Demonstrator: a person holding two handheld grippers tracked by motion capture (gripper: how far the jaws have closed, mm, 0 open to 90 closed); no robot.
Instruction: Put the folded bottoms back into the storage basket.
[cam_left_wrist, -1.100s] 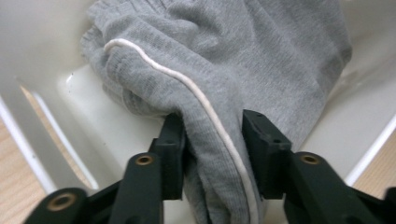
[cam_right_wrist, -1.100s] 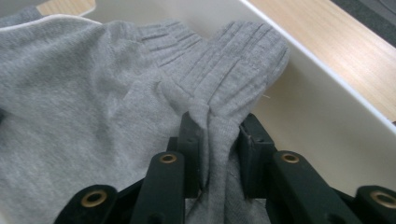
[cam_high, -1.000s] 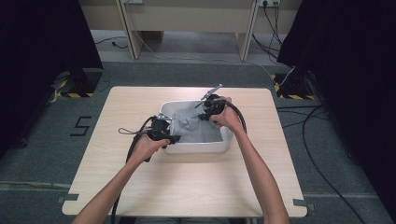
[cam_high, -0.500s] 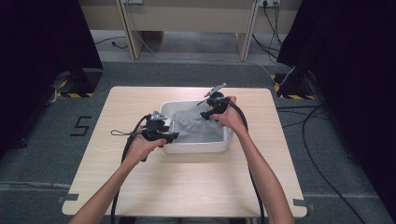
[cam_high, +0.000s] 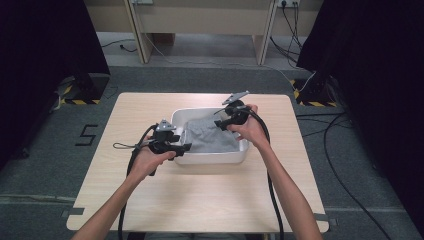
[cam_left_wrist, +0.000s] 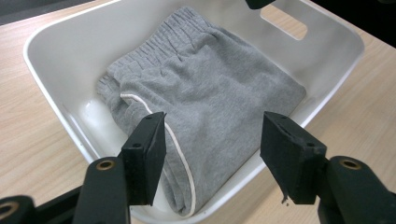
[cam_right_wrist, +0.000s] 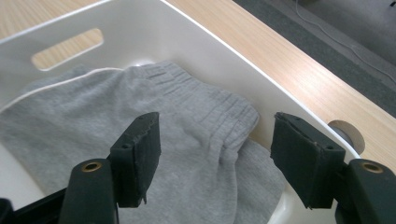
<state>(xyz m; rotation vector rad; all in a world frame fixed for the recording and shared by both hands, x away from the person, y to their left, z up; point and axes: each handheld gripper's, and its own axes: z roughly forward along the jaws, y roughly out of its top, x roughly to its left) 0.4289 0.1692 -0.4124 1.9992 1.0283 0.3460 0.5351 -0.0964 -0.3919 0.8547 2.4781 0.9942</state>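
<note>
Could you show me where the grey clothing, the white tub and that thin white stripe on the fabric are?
Folded grey fleece garment (cam_left_wrist: 219, 93), left gripper view: middle of its top fold.
White plastic tub (cam_right_wrist: 224, 51), right gripper view: its side wall.
Thin white piping stripe (cam_left_wrist: 180, 149), left gripper view: along the near fold.

Table (cam_high: 150, 200): light wood top, rectangular; stands on grey carpeted floor (cam_high: 45, 165)
On table: white plastic bin (cam_high: 210, 157), near centre, toward the far edge
</note>
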